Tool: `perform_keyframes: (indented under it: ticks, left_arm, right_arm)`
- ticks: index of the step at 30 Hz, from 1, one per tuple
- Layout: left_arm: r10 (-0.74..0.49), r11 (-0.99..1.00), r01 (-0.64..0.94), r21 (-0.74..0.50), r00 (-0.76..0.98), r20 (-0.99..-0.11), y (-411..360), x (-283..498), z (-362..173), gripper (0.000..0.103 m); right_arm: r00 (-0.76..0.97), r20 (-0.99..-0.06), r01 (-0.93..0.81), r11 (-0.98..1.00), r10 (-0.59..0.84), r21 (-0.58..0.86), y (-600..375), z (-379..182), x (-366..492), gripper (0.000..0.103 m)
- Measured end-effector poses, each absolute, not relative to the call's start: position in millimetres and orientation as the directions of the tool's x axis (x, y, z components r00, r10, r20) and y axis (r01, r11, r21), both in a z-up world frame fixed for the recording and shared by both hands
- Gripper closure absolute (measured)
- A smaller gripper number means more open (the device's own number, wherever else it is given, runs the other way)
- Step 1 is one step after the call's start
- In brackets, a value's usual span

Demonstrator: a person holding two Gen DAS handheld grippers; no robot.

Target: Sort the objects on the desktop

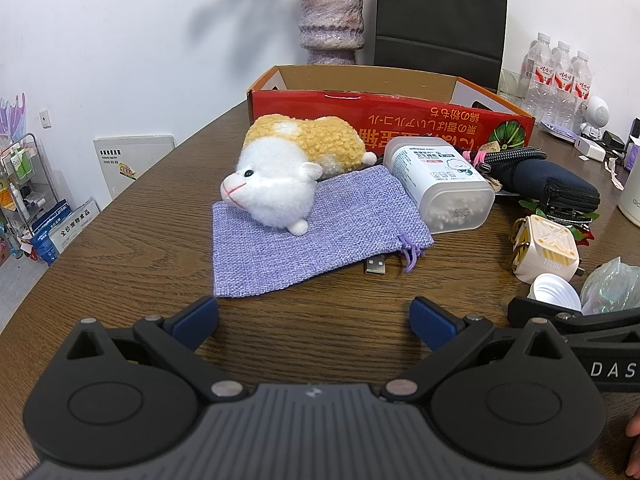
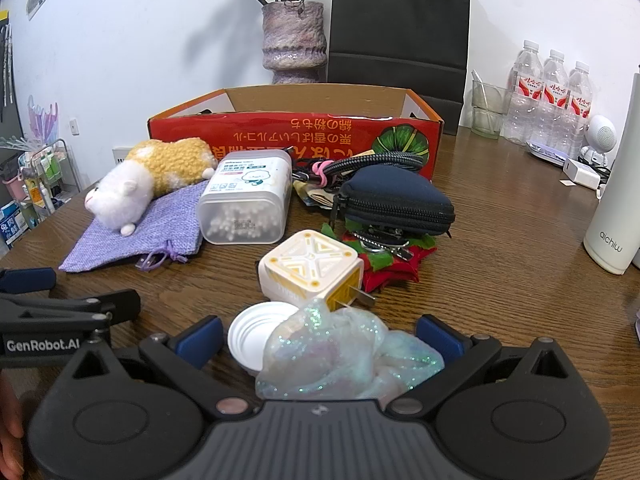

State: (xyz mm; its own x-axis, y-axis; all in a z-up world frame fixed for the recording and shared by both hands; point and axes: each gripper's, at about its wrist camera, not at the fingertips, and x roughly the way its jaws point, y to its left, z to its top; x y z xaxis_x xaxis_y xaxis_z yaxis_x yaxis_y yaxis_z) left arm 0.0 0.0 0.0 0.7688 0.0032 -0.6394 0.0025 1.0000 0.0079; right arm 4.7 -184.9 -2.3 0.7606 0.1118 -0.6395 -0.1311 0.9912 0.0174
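Right wrist view: the right gripper (image 2: 318, 338) is seen with its blue-padded jaws spread wide, pressing on nothing, though an iridescent glittery film pouch (image 2: 344, 354) and a white ribbed plastic lid (image 2: 256, 326) lie between them on the brown wood-grain table (image 2: 500, 280). Just beyond, one cream-and-yellow cube plug adapter (image 2: 310, 270) is seen, then one translucent cotton-swab box (image 2: 248, 196) on its side and one navy zipped pouch (image 2: 396, 198). From the left wrist, the left gripper (image 1: 314, 320) is likewise held wide open over bare table. One white-and-tan plush animal (image 1: 288, 168) rests on one lilac woven drawstring bag (image 1: 280, 240). Farthest, one open red cardboard box (image 1: 400, 116) is seen, with three water bottles (image 2: 552, 96) near the wall.
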Motion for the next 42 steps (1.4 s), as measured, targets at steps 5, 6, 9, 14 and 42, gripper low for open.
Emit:
perform_keyframes:
  ticks: [5, 6, 9, 14, 42]
  left_arm:
    - [0.003, 1.0, 0.002, 0.008, 0.769, -0.64, 0, 0, 0, 0.0]
    - [0.003, 1.0, 0.002, 0.008, 0.769, -0.64, 0, 0, 0, 0.0]
    - [0.003, 1.0, 0.003, 0.008, 0.769, -0.64, 0, 0, 0, 0.0]
    - [0.003, 1.0, 0.003, 0.008, 0.769, -0.64, 0, 0, 0, 0.0]
    - [-0.058, 0.995, 0.005, -0.101, 0.849, -0.526, 45, 37, 40, 0.0]
  right_arm:
    - [0.76, -0.64, -0.131, 0.991, 0.112, 0.017, -185, -2, 5, 0.0]
    - [0.76, -0.64, -0.131, 0.991, 0.112, 0.017, -185, -2, 5, 0.0]
    - [0.761, -0.64, -0.131, 0.991, 0.111, 0.017, -185, -2, 5, 0.0]
    - [0.761, -0.64, -0.13, 0.991, 0.111, 0.017, -185, -2, 5, 0.0]
    - [0.841, -0.511, -0.132, 0.984, 0.175, 0.12, -207, 46, 16, 0.004]
